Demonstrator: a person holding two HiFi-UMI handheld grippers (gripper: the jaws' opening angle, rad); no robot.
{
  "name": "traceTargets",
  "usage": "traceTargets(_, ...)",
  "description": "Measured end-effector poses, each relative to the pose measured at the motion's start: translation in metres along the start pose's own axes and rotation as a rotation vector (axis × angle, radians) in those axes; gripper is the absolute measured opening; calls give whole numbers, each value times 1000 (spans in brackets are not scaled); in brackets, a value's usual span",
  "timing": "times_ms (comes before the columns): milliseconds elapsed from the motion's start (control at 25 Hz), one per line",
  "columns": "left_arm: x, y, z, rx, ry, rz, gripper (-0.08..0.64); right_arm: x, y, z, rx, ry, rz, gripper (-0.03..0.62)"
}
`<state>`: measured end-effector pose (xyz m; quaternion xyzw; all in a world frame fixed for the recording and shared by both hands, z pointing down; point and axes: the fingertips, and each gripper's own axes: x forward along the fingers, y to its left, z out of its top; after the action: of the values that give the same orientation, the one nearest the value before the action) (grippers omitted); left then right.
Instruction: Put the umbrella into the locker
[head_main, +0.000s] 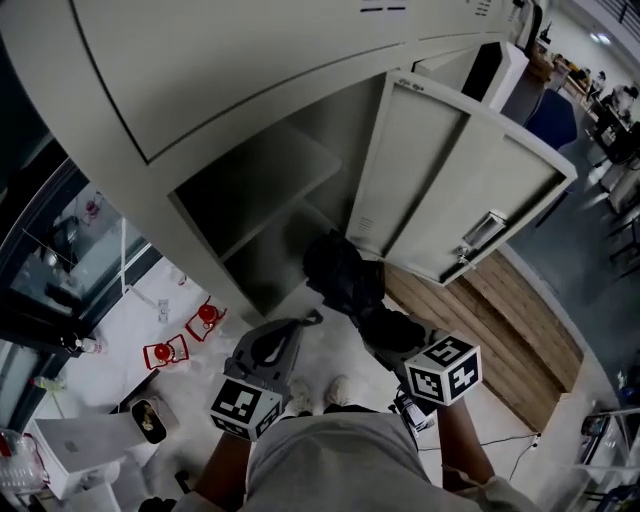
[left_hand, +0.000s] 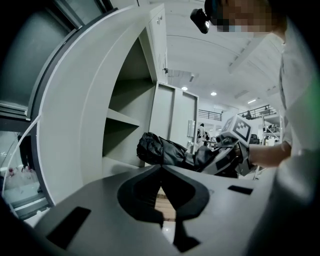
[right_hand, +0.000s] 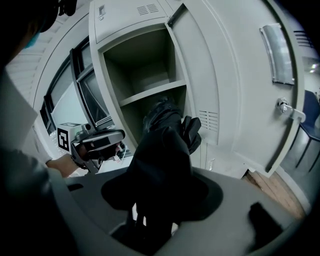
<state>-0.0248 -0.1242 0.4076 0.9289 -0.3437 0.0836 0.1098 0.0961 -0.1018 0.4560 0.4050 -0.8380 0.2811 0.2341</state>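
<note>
Clamping the folded black umbrella (head_main: 343, 272) between the fingers of our right gripper (head_main: 390, 330), we see its far end ahead of them, before the lower compartment (head_main: 268, 256) of the open locker (head_main: 160, 185); the fingers of our left gripper (left_hand: 161, 171) rest together, empty, alongside.

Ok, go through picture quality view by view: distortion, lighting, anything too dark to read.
Head view: wide-angle lens bows the locker edges; the umbrella is a near-black lump. Left gripper view: strong fisheye curve, black corners, bright ceiling lamps. Right gripper view: the umbrella fills the middle as a dark silhouette; the locker door bends; corners vignetted.
</note>
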Motion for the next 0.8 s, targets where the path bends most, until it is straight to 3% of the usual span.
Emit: traceTargets(800,-7,18,1,-12,-11,92,15,39,-19,36,-63,26,65,217)
